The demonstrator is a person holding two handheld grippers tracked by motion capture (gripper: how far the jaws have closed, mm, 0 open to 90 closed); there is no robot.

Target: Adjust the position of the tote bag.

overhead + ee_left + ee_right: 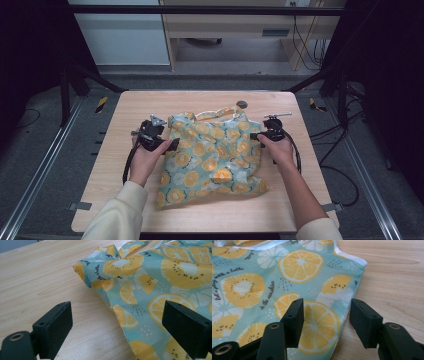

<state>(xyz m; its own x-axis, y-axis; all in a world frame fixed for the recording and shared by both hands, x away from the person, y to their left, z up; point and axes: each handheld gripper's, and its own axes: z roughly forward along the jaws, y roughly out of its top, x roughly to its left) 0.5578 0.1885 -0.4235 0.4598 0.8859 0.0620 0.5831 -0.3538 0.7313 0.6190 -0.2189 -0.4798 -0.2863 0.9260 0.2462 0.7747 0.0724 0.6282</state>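
The bag (212, 155) is teal cloth printed with orange and yellow citrus slices, lying crumpled and mostly flat mid-worktop (125, 107), its straps bunched at the far edge. The left hand-held gripper (172, 145) sits at the bag's left edge, jaws wide apart: 1 over bare wood, 1 over the cloth, pinching nothing. The right hand-held gripper (255, 136) sits at the bag's right edge, jaws apart, straddling the hem without pressing it. A small dark disc (242, 104) lies just beyond the bag's far edge. Bare wood rings the bag on all 4 sides, widest to its left.
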